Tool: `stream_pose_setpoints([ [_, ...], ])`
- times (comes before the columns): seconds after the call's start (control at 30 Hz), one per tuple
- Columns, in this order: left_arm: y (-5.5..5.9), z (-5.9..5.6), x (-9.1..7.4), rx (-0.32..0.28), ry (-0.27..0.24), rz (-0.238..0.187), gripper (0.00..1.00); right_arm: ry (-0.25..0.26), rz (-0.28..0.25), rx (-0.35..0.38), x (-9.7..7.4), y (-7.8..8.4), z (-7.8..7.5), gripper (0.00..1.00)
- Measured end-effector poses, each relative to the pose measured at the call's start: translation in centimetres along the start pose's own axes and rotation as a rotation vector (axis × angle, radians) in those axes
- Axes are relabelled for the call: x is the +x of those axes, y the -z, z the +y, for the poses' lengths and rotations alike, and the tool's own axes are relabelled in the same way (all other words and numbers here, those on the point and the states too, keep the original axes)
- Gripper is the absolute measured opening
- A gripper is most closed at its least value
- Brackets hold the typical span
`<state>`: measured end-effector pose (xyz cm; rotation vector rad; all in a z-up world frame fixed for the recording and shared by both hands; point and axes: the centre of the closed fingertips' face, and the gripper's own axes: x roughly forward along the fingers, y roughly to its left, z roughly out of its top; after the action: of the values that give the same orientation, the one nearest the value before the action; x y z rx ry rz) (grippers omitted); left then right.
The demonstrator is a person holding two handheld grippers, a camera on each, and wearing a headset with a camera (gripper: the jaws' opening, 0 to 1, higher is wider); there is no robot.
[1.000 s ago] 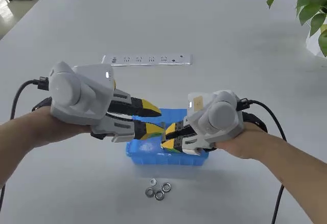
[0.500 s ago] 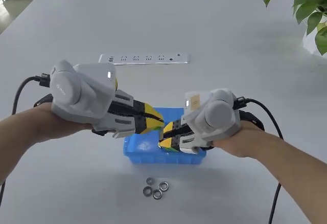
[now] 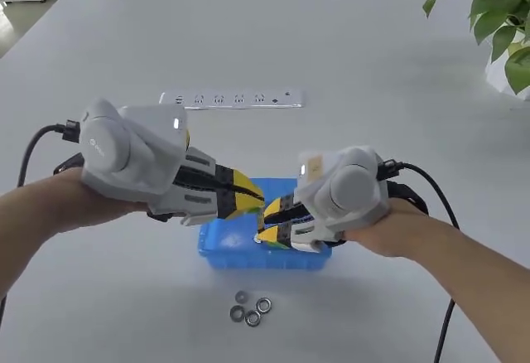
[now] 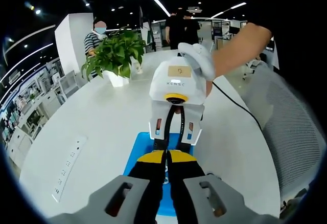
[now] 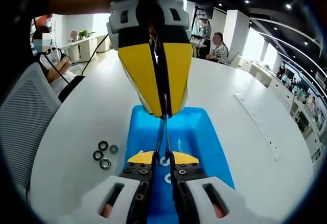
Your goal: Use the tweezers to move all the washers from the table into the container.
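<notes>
Closing the left gripper (image 3: 251, 196) since a second ago, you are now pressing its yellow jaws together on the tweezers (image 5: 164, 132), where before they were standing apart. Your left hand (image 3: 58, 205) is carrying it over the left half of the blue container (image 3: 222, 253). The tweezers' thin legs are running from those jaws to the right gripper (image 3: 263, 229), which is facing the left one tip to tip; its jaws are drawn in close on the legs, pinching them. Below the tips, a washer (image 5: 164, 161) is lying on the container floor, with another just nearer the right gripper. Four loose washers (image 3: 250, 311) are still sitting in a tight cluster on the table (image 3: 373, 73), just in front of the container and apart from it. Your right hand (image 3: 397, 230) is holding its gripper over the container's right end.

The table is white and round-edged. A white power strip (image 3: 232, 99) is lying beyond the container, and a leafy plant (image 3: 484, 2) is standing at the far right. In the gripper views, mesh chairs and people are showing in an office lit by ceiling strips.
</notes>
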<state>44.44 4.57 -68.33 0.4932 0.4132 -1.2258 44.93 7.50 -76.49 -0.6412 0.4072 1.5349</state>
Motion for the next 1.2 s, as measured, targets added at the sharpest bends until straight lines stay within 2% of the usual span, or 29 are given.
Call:
stream_pose_setpoints([
  [0.3, -0.9, -0.3, -0.4, -0.006, 0.002, -0.012, 0.05, 0.026, 0.008, 0.001, -1.1, -0.2, 0.2, 0.21],
  [0.5, -1.7, -0.5, -1.0, -0.002, -0.004, -0.02, 0.05, 0.051, 0.009, 0.001, -2.3, -0.6, 0.3, 0.25],
  [0.67, -2.6, -0.8, -1.6, 0.003, -0.013, -0.029, 0.05, 0.079, 0.009, 0.024, -3.6, -0.8, 0.5, 0.3],
  [1.2, -3.9, -1.9, -3.4, 0.004, -0.03, -0.043, 0.05, 0.195, 0.035, 0.119, -7.4, -0.2, 1.7, 0.48],
])
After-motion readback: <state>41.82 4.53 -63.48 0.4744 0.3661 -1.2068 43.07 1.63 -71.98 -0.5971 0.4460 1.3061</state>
